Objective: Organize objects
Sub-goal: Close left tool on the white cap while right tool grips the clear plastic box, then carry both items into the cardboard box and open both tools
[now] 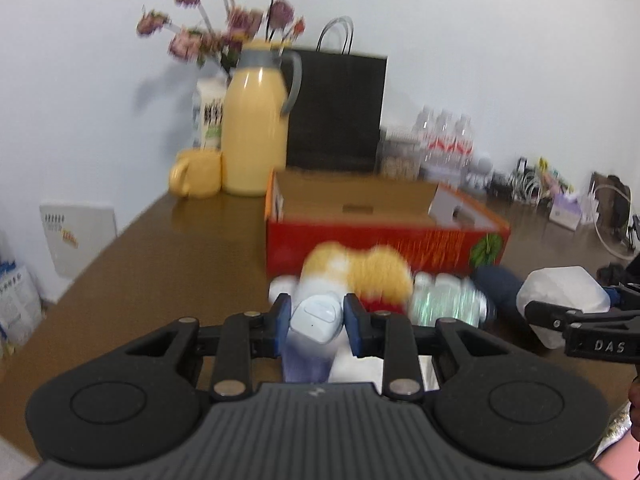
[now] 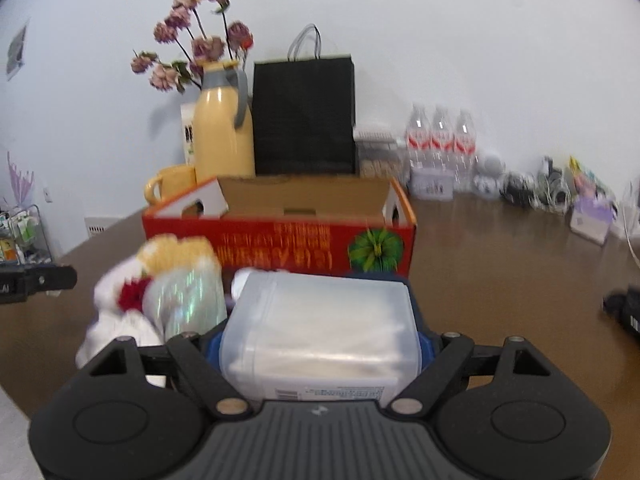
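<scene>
So both tongs have something in them right now. The left gripper (image 1: 316,318) is clamped on a small white rounded case (image 1: 317,317), looks like an earbud case, its blue pads pressing on either side. The right gripper (image 2: 318,344) has its jaws spread wide around a translucent white plastic jug (image 2: 320,326) lying on its side, and the blue pads sit right against the jug's walls, so it's gripping it; you can also see that jug (image 1: 560,296) from the left camera, off to the right. The brown desk (image 2: 500,264) carries a red cardboard box (image 2: 280,240), open on top, sitting out in the middle, closer to the back edge. Right in front of the box there's a little pile: a fluffy white-and-yellow plush toy (image 1: 356,272) with a red bit on it, and touching it a shiny iridescent pack (image 2: 188,300), pretty blurry so I can't say what it is. Along the desk's back edge by the wall: a yellow mug (image 1: 196,172), a yellow thermos jug (image 1: 254,128) with a grey handle, a vase of pink flowers (image 2: 192,36) behind it, a black paper bag (image 2: 304,116), and some water bottles (image 2: 440,136) toward the right.
</scene>
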{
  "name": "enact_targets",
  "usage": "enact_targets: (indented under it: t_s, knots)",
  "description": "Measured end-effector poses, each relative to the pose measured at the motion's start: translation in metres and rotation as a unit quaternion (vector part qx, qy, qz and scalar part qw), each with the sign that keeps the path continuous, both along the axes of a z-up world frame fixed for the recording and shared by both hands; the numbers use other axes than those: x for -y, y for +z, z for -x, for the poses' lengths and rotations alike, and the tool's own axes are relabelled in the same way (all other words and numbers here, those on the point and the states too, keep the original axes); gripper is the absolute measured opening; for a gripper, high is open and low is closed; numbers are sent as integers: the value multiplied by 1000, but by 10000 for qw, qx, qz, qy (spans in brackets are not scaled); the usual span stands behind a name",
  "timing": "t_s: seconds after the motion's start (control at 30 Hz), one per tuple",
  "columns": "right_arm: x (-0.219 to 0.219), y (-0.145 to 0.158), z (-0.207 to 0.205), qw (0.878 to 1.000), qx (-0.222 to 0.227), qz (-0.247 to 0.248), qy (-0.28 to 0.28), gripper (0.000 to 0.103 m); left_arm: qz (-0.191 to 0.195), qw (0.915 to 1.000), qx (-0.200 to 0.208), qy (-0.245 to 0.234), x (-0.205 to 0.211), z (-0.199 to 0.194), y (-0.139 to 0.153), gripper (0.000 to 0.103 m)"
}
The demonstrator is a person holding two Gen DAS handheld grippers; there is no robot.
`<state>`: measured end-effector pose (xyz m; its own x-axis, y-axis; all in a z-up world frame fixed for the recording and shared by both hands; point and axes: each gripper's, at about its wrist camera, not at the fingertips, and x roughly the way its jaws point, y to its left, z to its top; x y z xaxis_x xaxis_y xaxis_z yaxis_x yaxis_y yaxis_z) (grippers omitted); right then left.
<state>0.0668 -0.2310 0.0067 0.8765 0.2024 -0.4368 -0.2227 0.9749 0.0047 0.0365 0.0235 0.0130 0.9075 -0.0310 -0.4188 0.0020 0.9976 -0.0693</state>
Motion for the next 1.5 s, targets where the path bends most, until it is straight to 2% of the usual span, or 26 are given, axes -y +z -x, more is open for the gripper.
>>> enact_targets:
  t_s: [0.17, 0.33, 0.47, 0.6, 0.73, 0.97, 1.1, 1.23, 1.3, 1.37, 1.43, 1.5]
  knots:
    - [-5, 28, -33, 9993, 357, 71, 84, 82, -111, 9995, 290, -109, 10, -36, 30, 29]
    - [-9, 51, -78, 9984, 549, -13, 154, 82, -194, 9991, 344, -129, 21, -79, 51, 29]
    - [-16, 60, -117, 9989, 447, 11, 149, 82, -313, 9993, 215, -24, 31, -117, 62, 29]
    - [-28, 61, -160, 9997, 202, -53, 113, 82, -243, 9997, 19, 79, 38, -157, 68, 29]
    - [-41, 50, -200, 9999, -100, 18, 90, 82, -323, 9985, -385, 220, 46, -199, 62, 29]
    - [-53, 18, -242, 9971, -694, 254, -171, 82, -295, 9921, -1180, 311, 52, -256, 26, 29]
    - [-55, -1, -252, 9938, -1010, 409, -222, 83, -357, 9891, -1412, 227, 57, -265, 9, 29]
    - [-50, -13, -255, 9921, -1182, 336, -262, 83, -428, 9872, -1502, 313, 57, -267, 2, 30]
    - [-48, -15, -254, 9919, -1210, 319, -229, 83, -463, 9871, -1489, 357, 56, -266, 2, 40]
    - [-47, -14, -251, 9924, -1177, 318, -182, 88, -495, 9886, -1382, 341, 54, -263, 3, 70]
    - [-46, -12, -247, 9934, -1101, 272, -160, 97, -515, 9897, -1280, 383, 53, -259, 5, 91]
    - [-46, -8, -246, 9940, -1046, 261, -166, 103, -534, 9914, -1137, 367, 54, -255, 9, 102]
